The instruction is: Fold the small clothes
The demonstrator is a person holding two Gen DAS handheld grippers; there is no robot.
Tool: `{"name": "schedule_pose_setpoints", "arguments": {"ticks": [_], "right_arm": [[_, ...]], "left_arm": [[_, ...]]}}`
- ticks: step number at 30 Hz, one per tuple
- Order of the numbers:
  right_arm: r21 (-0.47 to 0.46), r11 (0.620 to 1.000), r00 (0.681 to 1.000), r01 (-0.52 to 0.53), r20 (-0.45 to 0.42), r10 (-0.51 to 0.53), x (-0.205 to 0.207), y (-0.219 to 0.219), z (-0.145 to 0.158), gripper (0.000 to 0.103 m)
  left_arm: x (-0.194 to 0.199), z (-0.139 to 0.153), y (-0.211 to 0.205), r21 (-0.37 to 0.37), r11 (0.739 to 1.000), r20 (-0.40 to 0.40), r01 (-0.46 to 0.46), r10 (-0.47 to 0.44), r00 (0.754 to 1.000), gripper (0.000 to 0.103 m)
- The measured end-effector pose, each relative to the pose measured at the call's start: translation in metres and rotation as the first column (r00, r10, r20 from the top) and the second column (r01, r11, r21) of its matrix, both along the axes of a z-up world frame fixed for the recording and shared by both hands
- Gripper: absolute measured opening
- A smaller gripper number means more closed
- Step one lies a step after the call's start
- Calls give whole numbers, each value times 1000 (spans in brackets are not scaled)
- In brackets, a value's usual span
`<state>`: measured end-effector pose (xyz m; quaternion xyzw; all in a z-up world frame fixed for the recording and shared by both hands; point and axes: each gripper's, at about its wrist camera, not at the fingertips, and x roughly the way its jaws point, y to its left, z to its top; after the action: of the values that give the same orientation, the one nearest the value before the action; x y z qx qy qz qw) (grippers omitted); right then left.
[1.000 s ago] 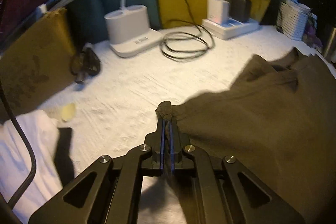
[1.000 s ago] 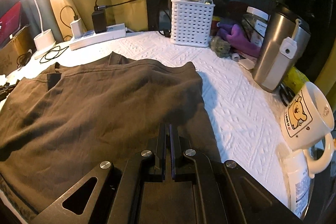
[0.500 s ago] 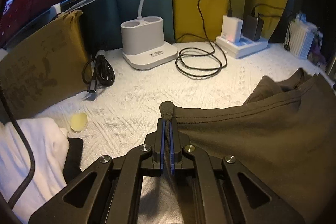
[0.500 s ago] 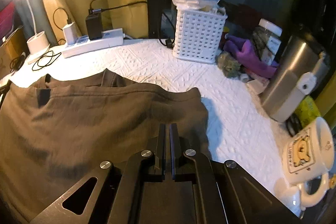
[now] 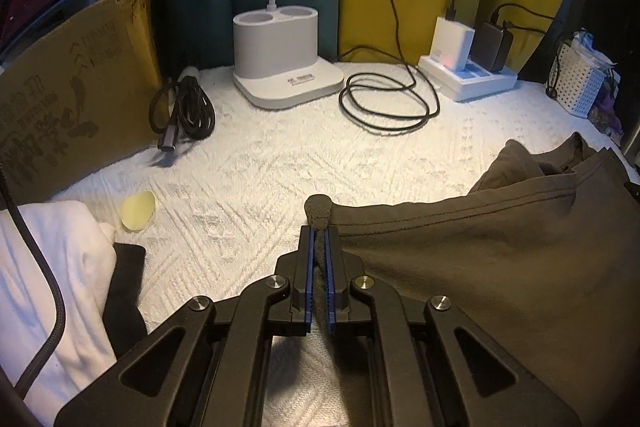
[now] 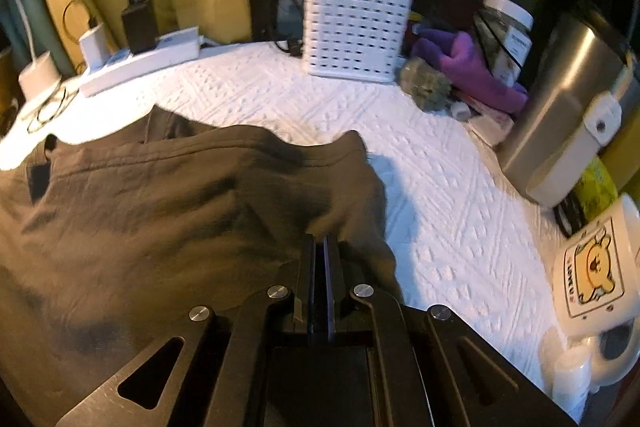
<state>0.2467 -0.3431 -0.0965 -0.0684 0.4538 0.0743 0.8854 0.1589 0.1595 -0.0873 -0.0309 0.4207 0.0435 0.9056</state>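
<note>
Pinching opposite corners: left gripper (image 5: 319,233) closed on the brown garment (image 5: 500,247), right gripper (image 6: 320,241) likewise. Garment lies on the tabletop (image 5: 260,167), long axis running between both fingers.

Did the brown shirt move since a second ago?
Yes. The brown shirt slid toward the white basket; its far hem lies nearer the basket than before.
</note>
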Motion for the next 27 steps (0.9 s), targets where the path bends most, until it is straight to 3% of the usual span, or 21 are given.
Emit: {"name": "schedule_pose_setpoints", "arguments": {"ticks": [3,5,6,7,8,11,20,23,25,27], "right_arm": [[-15,999,999,37,9,-37,-2,-5,1,10],[10,997,997,78,18,-78,-3,-16,2,36],[11,994,994,110,15,-110,-4,-23,1,52],[0,988,988,152,5,-152,-3,-30,-1,91],[9,986,986,166,-9,-166,-3,-36,-3,102],[73,986,988,149,-36,-147,-5,-45,-3,101],[33,993,993,113,24,-114,-23,-39,11,102],[30,994,993,106,47,-107,-32,-40,22,102],[34,994,993,101,61,-103,-40,-42,30,101],[34,995,992,95,79,-98,-50,-43,37,102]], "left_arm": [[2,-2,1,-1,1000,-9,-5,5,1000,7],[1,-2,2,-5,1000,-9,-10,10,1000,10],[1,-2,3,-3,1000,-9,-19,19,1000,16],[0,-2,4,-2,1000,-7,-26,26,1000,22],[-1,-1,6,-4,999,-2,-33,33,999,23],[-5,3,8,-12,999,34,-42,42,999,24],[-21,30,1,24,999,171,-39,34,985,25],[-35,47,-3,1,999,221,-53,51,974,36],[-46,58,-9,-26,999,251,-40,45,967,49],[-60,70,-23,-30,1000,272,-5,13,962,52]]}}
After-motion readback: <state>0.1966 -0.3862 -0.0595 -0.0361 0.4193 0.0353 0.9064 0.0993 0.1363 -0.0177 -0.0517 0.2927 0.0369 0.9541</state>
